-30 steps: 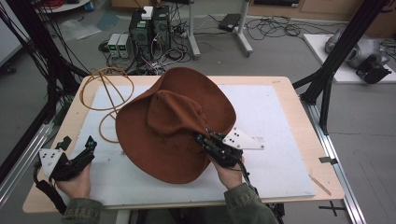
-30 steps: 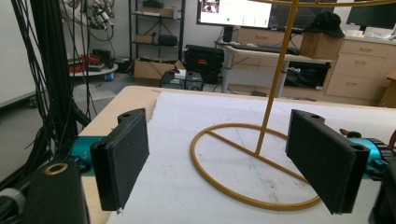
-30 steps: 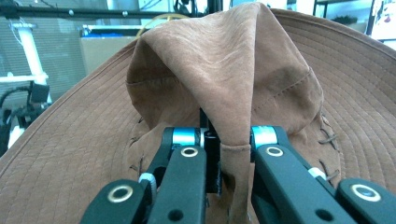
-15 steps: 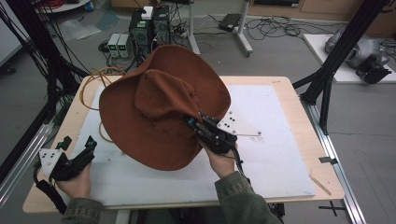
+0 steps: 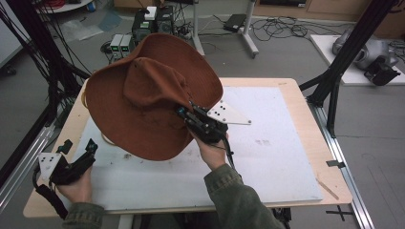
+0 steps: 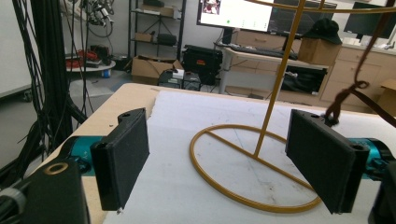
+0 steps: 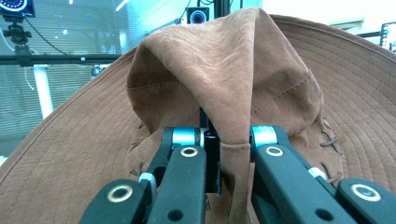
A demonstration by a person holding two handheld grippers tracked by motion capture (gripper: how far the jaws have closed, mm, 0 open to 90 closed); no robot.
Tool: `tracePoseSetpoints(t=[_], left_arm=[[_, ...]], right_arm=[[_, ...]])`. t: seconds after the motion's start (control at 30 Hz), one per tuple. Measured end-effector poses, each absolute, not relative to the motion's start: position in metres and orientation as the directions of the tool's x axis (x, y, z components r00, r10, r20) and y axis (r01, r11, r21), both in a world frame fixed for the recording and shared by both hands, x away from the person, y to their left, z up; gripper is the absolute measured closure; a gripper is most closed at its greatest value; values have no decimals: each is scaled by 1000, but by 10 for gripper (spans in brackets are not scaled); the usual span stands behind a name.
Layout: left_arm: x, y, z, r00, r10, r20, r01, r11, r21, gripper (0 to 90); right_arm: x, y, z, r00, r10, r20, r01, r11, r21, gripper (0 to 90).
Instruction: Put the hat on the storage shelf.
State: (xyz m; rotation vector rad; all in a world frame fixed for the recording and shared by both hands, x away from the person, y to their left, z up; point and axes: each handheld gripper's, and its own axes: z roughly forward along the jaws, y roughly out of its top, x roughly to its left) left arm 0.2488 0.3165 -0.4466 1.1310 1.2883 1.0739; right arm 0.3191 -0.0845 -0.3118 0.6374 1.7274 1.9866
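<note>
Since the earlier frame the hat [image 5: 153, 98] has been lifted higher and leftward, crown pinched in the closed right gripper [image 5: 187, 116], toward the stand [image 6: 254, 154] ahead of the open, idle left gripper [image 5: 88, 148].

Your kit: two black grippers, left gripper [image 5: 79, 151] and right gripper [image 5: 183, 112], each with flat black jaw pads, teal collars, brass-ringed screws and a grey drilled three-cornered plate [image 5: 226, 113], plus olive-green sleeves [image 5: 234, 193], seemingly a jacket's.
</note>
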Motion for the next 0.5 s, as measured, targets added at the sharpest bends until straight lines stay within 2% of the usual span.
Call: tracePoseSetpoints(t=[0.3,0.5], left_arm=[[248,319,-447,11,987,-162,26,162,987,216],[249,318,-446,16,990,-142,27,141,990,216]], right_arm=[[333,-64,-297,-815,576,68,-26,-153,988,877],[342,-46,-291,-823,561,87,-8,-165,986,877]])
